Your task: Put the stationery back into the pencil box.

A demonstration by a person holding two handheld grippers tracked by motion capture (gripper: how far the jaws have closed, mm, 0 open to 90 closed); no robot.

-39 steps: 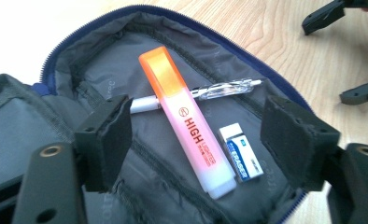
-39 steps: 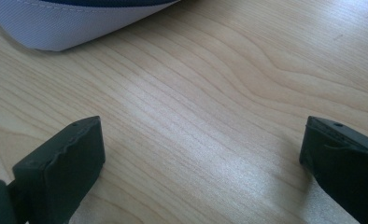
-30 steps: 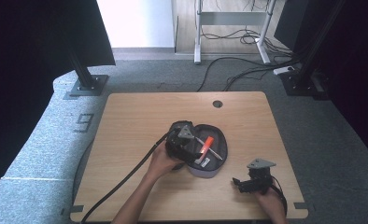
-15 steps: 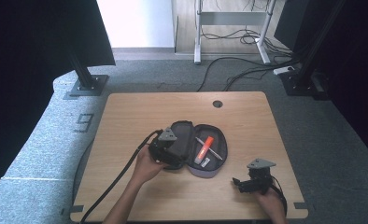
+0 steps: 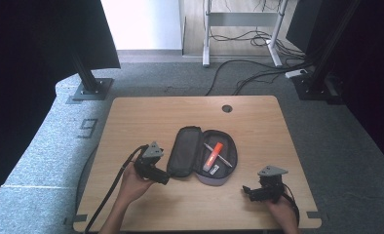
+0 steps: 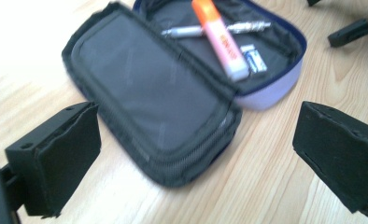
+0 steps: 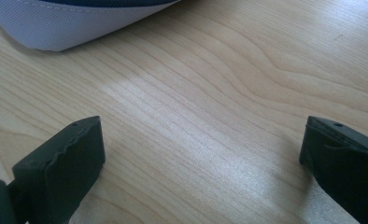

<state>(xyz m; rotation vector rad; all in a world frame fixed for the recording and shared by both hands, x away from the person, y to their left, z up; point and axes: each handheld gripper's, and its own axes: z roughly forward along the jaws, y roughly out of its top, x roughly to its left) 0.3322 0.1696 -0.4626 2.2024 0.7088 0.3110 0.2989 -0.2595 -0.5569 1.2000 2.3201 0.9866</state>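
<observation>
— Near the bench's front edge, item one?

— Case [image 5: 200, 158], lying open at mid-bench, a little toward the front. Its dark lid [image 6: 149, 102] is folded flat to the left; the lilac tray sits to the right. I judge the opening step done.

— Contents?

— Orange marker [image 6: 219, 37], lying lengthwise in the tray. Silver pen [image 6: 187, 31], crossing under it. One small white piece [image 6: 254, 58] beside the marker; I cannot tell what it is.

— Your left tongs?

— Left tongs [image 5: 164, 179], just off the lid's left side, close to the front-left part of the bench. Jaws have just been opening and now stand wide, released, nothing between them; the lid lies ahead of them, untouched.

— Right tongs?

— Right tongs [image 5: 246, 191], near the front-right corner, apart from the case. Jaws spread, grasping nothing, bare wood between them and the lilac wall just ahead.

— Outstanding?

— My guess: either the contents come out, or the case gets closed. Nothing lies loose on the bench [image 5: 146, 117], so no item is out yet.
</observation>
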